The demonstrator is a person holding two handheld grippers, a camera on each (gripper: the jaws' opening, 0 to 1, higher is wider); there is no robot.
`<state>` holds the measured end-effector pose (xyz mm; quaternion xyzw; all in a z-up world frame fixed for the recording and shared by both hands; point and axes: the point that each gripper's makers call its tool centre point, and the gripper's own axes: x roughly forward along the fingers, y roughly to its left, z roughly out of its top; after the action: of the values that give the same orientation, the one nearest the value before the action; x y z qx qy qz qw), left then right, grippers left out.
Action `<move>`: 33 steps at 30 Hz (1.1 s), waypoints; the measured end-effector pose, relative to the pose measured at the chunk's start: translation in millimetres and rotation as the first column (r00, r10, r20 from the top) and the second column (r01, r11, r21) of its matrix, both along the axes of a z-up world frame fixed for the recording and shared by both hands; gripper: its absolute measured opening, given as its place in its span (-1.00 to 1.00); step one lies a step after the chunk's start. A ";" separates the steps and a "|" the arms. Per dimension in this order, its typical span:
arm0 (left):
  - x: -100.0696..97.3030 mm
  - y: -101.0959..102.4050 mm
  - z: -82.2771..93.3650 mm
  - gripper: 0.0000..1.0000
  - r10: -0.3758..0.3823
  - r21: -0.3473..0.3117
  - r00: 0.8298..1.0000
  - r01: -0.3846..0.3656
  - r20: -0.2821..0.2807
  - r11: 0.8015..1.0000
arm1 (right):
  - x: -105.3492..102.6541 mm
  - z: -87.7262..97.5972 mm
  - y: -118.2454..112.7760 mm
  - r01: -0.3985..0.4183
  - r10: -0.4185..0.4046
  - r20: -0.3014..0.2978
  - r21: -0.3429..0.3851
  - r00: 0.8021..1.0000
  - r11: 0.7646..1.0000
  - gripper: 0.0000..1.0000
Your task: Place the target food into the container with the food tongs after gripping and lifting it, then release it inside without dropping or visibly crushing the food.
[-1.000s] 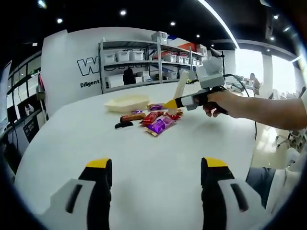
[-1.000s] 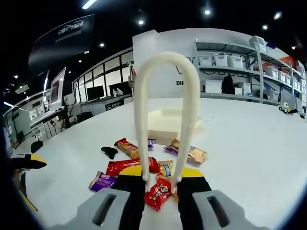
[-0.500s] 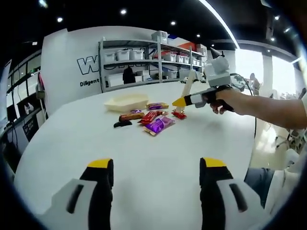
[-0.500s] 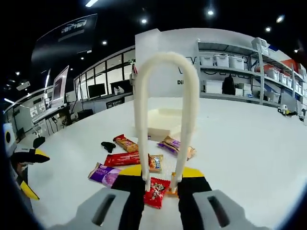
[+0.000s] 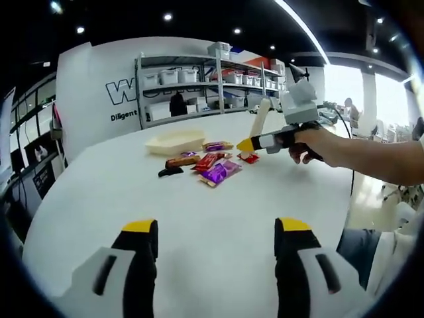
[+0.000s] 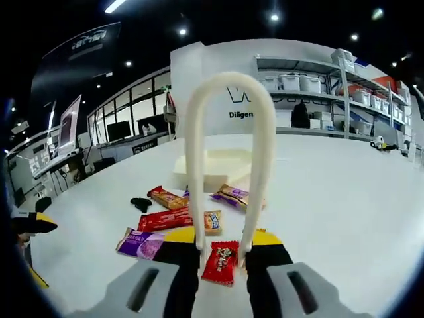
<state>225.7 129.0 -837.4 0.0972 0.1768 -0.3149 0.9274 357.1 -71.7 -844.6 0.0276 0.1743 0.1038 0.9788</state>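
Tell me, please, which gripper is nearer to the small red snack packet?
Right. The right gripper, holding the white tongs, has the red snack packet lying between its tips. The left gripper hangs open over bare table, well short of the snack pile.

The tongs (image 6: 228,159) in my right gripper (image 6: 222,248) look like matt cream plastic. Snack wrappers (image 6: 220,262) gleam like glossy foil. The table (image 6: 331,218) is smooth matt white; the container (image 6: 212,167) seems matt, perhaps paper pulp.

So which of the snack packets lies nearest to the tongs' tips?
The small red packet, lying between the tongs' tips; the others lie farther left and behind.
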 end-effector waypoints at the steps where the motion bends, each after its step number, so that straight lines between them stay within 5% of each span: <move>1: 0.0 0.9 0.0 0.41 0.001 0.003 1.000 -0.001 0.001 1.000 | 0.0 -0.4 2.0 -0.003 0.003 -0.002 0.017 1.000 1.000 -0.57; 23: 0.3 5.0 0.1 0.36 0.009 0.020 1.000 -0.009 0.001 1.000 | 2.9 -9.3 -1.3 -0.001 0.001 -0.022 -0.010 1.000 1.000 -0.65; 33: -1.2 3.7 -4.9 0.34 0.008 0.029 1.000 -0.008 -0.010 1.000 | -2.9 -4.0 -5.9 -0.007 0.009 -0.032 0.060 0.999 0.998 -0.77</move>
<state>224.5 132.7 -842.3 0.1084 0.1865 -0.3092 0.9262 354.2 -77.5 -848.6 0.0579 0.1872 0.1122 0.9742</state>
